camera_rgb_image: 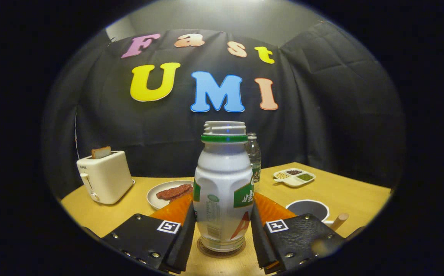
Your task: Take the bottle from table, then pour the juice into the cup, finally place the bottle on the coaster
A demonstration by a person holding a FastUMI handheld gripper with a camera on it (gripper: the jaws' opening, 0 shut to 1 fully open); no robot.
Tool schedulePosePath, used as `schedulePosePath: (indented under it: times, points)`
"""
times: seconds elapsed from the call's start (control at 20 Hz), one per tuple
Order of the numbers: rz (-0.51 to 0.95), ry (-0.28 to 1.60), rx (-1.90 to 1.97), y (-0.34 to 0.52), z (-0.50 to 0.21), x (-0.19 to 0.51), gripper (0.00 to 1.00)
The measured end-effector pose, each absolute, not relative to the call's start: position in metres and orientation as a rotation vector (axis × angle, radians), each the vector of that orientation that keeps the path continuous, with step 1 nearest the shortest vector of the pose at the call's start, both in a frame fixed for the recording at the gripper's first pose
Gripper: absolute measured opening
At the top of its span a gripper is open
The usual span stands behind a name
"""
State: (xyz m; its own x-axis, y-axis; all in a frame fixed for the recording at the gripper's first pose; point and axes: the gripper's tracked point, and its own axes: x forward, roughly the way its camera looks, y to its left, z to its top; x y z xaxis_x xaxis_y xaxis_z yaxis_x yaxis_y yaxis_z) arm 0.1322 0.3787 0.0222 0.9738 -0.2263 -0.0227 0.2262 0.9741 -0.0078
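A white juice bottle (pixel 223 184) with a green neck ring and no cap stands upright on a round dark coaster (pixel 220 253) on the wooden table (pixel 352 191). My gripper (pixel 223 214) has one finger on each side of the bottle's lower body, and both fingers (pixel 183 230) touch its sides. The coaster's rim shows under the bottle's base, between the fingers. A dark cup (pixel 308 210) with a white rim and a wooden handle stands just right of the right finger; I cannot see what is in it.
A cream toaster (pixel 105 177) holding a slice of toast stands at the left. A white plate (pixel 168 193) with meat strips lies beyond the left finger. A clear water bottle (pixel 254 157) stands behind the juice bottle, with a divided dish (pixel 294 177) of grains to its right.
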Motion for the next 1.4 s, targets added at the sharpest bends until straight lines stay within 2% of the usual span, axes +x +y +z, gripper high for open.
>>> schedulePosePath:
  times: [0.7, 1.25, 1.35, 1.4]
  points:
    - [-0.182, 0.086, -0.009, 0.371, -0.018, 0.159, 0.67]
    - [-0.165, 0.080, 0.014, 0.373, -0.022, 0.161, 0.67]
    - [-0.142, 0.073, 0.037, 0.376, -0.023, 0.163, 0.71]
    - [-0.132, 0.075, 0.051, 0.377, -0.028, 0.164, 0.80]
